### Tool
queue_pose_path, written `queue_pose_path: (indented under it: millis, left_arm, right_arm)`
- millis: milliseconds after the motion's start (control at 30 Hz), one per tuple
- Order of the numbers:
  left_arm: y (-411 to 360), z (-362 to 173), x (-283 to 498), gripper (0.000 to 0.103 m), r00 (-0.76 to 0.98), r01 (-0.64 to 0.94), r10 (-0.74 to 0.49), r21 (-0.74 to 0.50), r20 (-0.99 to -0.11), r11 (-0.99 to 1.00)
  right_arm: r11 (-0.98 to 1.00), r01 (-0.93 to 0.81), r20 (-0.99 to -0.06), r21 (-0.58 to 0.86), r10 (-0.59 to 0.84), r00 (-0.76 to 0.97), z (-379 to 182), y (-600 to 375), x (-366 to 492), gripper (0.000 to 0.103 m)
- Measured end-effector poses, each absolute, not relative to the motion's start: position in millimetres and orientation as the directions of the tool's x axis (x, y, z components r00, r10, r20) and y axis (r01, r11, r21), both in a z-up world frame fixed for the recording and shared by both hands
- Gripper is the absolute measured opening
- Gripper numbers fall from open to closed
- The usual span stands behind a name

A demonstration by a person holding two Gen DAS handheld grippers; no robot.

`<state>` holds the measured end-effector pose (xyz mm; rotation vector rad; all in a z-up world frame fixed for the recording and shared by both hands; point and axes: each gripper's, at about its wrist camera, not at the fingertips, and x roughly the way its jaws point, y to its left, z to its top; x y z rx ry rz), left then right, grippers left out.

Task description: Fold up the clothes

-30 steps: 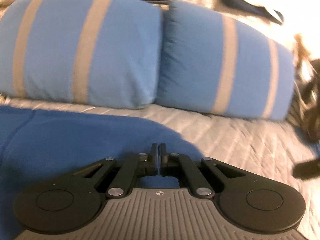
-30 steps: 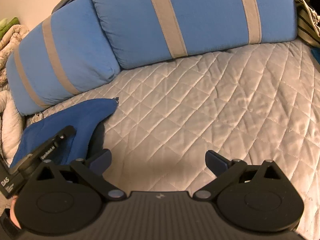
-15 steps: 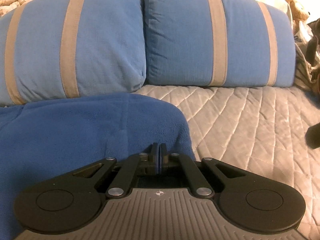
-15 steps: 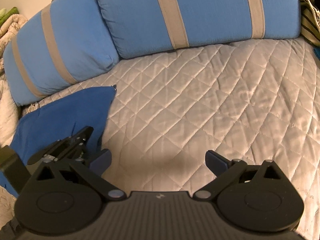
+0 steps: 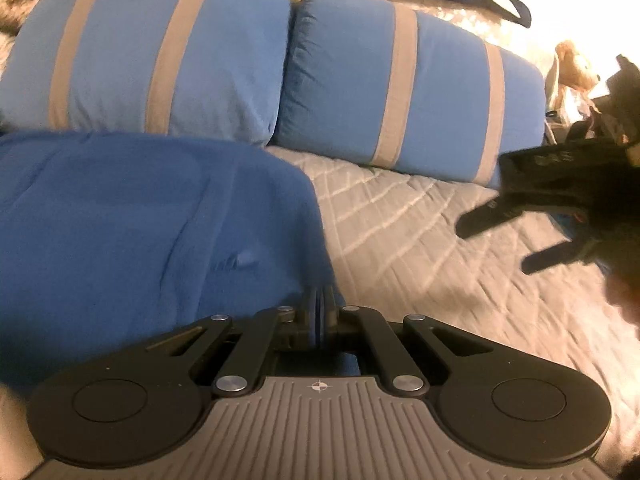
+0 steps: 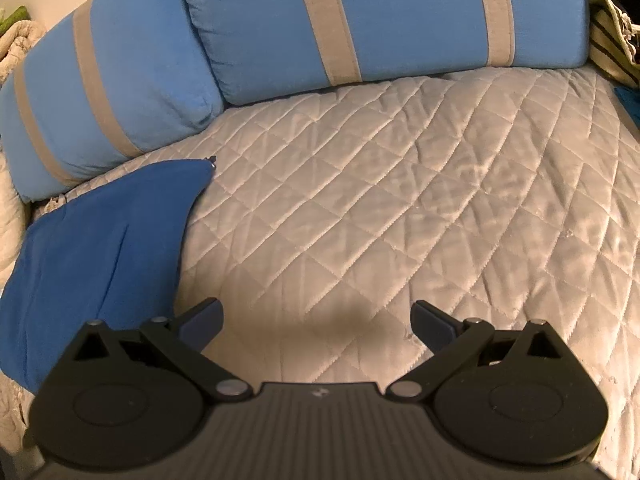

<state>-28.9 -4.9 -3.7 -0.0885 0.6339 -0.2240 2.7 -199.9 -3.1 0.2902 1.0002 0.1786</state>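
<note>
My left gripper (image 5: 320, 312) pinches the blue cloth's (image 5: 140, 232) right edge; my right gripper (image 6: 316, 320), jaws wide, empty, sits right of it.

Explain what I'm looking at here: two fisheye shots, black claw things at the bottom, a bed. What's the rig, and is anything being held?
No robot here: a person holds a two-finger gripper in each hand, and each gripper carries a fisheye camera looking forward along its fingers. So the black linkages at the bottom of each picture are that camera's own gripper.

In the left wrist view, the left gripper is shut, pinching the edge of a blue garment that drapes over the quilt. The dark shape at the right edge of that view is the other gripper, seen from the side.

In the right wrist view, the right gripper is open and holds nothing; it hangs over bare quilt, with the garment to its left.

Two blue pillows with tan stripes lie along the far side of the bed. The garment is not yet folded.
</note>
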Motion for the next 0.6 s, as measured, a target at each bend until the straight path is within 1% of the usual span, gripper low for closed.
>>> queue_pose_path:
  millis: [133, 200, 233, 267, 300, 333, 367, 400, 433, 467, 533, 600]
  left_arm:
    - [0, -3, -52, 0.002, 0.724, 0.179, -0.254, -0.181, -0.641, 0.967]
    - [-1, -5, -53, 0.002, 0.622, 0.163, -0.248, -0.186, -0.743, 0.969]
    - [-1, -7, -55, 0.003, 0.587, 0.154, -0.243, -0.188, -0.772, 0.970]
    - [-1, -7, -58, 0.004, 0.581, 0.160, -0.250, -0.193, -0.774, 0.968]
    - [-2, -7, -61, 0.012, 0.581, 0.168, -0.260, -0.198, -0.771, 0.966]
    - [-2, -7, -63, 0.031, 0.580, 0.177, -0.269, -0.204, -0.769, 0.963]
    - [-4, -6, -63, 0.045, 0.579, 0.193, -0.273, -0.196, -0.768, 0.961]
    - [-7, -4, -62, 0.079, 0.578, 0.210, -0.275, -0.185, -0.769, 0.960]
    - [-10, -3, -62, 0.095, 0.579, 0.219, -0.269, -0.171, -0.770, 0.961]
    - [-14, -2, -61, 0.096, 0.580, 0.225, -0.261, -0.156, -0.771, 0.962]
    - [-21, -2, -60, 0.096, 0.580, 0.210, -0.209, -0.103, -0.787, 0.972]
    - [-22, -1, -54, 0.097, 0.584, 0.165, -0.166, -0.084, -0.795, 0.983]
  right_arm:
    - [0.949, -0.042, -0.808, 0.313, 0.289, 0.514, -4, -197, -2, 0.103]
    - [0.950, -0.053, -0.809, 0.307, 0.290, 0.511, -4, -195, -4, 0.103]
    - [0.951, -0.055, -0.810, 0.303, 0.288, 0.511, -4, -195, -4, 0.103]
    - [0.953, -0.057, -0.809, 0.299, 0.285, 0.514, -4, -195, -5, 0.103]
    - [0.954, -0.058, -0.809, 0.294, 0.280, 0.517, -4, -195, -5, 0.103]
    - [0.956, -0.057, -0.809, 0.288, 0.274, 0.519, -3, -195, -5, 0.103]
    - [0.958, -0.055, -0.810, 0.282, 0.269, 0.521, -3, -195, -5, 0.103]
    - [0.959, -0.054, -0.811, 0.278, 0.264, 0.523, -3, -195, -5, 0.103]
    - [0.960, -0.053, -0.811, 0.274, 0.260, 0.524, -3, -195, -4, 0.103]
    - [0.961, -0.053, -0.812, 0.270, 0.257, 0.524, -4, -195, -4, 0.103]
    - [0.964, -0.057, -0.814, 0.258, 0.249, 0.525, -4, -193, -4, 0.103]
    - [0.969, -0.065, -0.817, 0.240, 0.237, 0.526, -4, -191, -4, 0.103]
